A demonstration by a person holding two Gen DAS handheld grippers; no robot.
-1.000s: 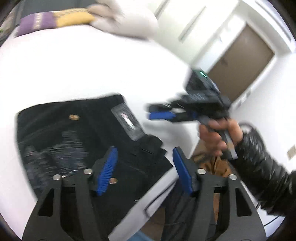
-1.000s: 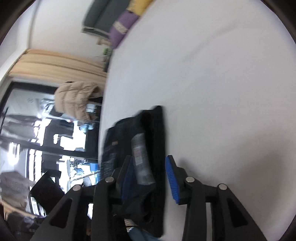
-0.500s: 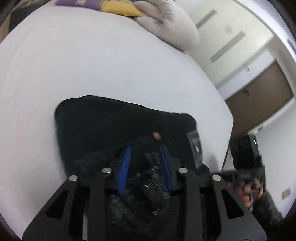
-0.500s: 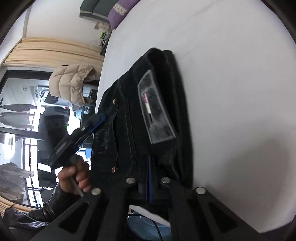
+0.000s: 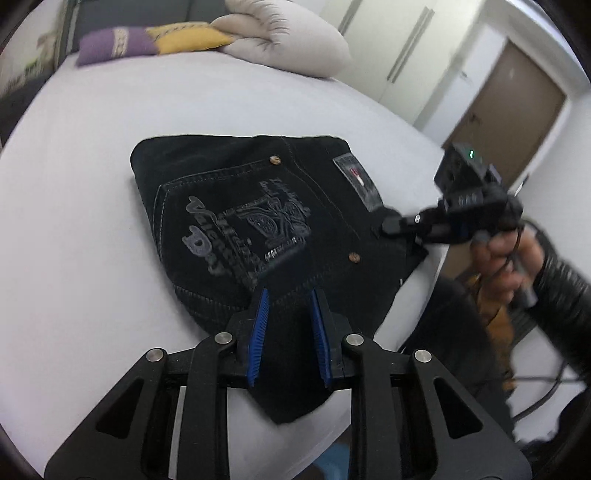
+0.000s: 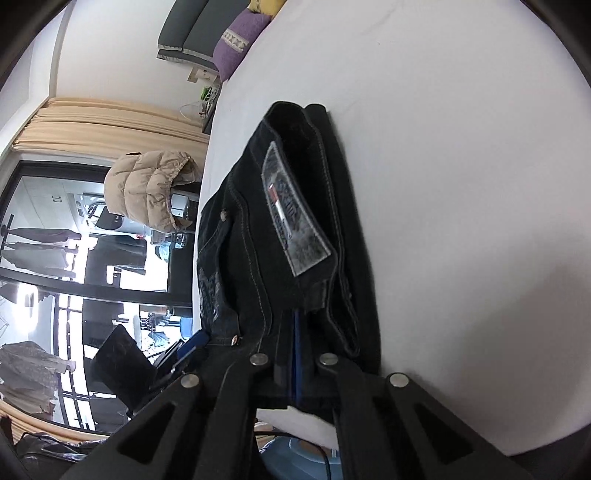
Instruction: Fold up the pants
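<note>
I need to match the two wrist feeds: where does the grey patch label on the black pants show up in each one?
Left wrist: the grey patch label lies right of centre, on the black pants' far right corner, just left of the right tongs.
Right wrist: the patch is mid-frame, running diagonally, above the shut tongs.
Shared landmark: the purple cushion, top of both.

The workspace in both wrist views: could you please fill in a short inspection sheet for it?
Surface: white bed sheet, smooth.
Job's things: black jeans folded at the bed's near edge, patch up.
Clutter: purple cushion, yellow cushion, pale pillow at the far end.
Grippers: left claw closing, denim between the pads; right claw shut on the jeans' edge.
Cables: dark cable beside the bed.
Surroundings: brown door, beige curtain, puffer jacket.
</note>
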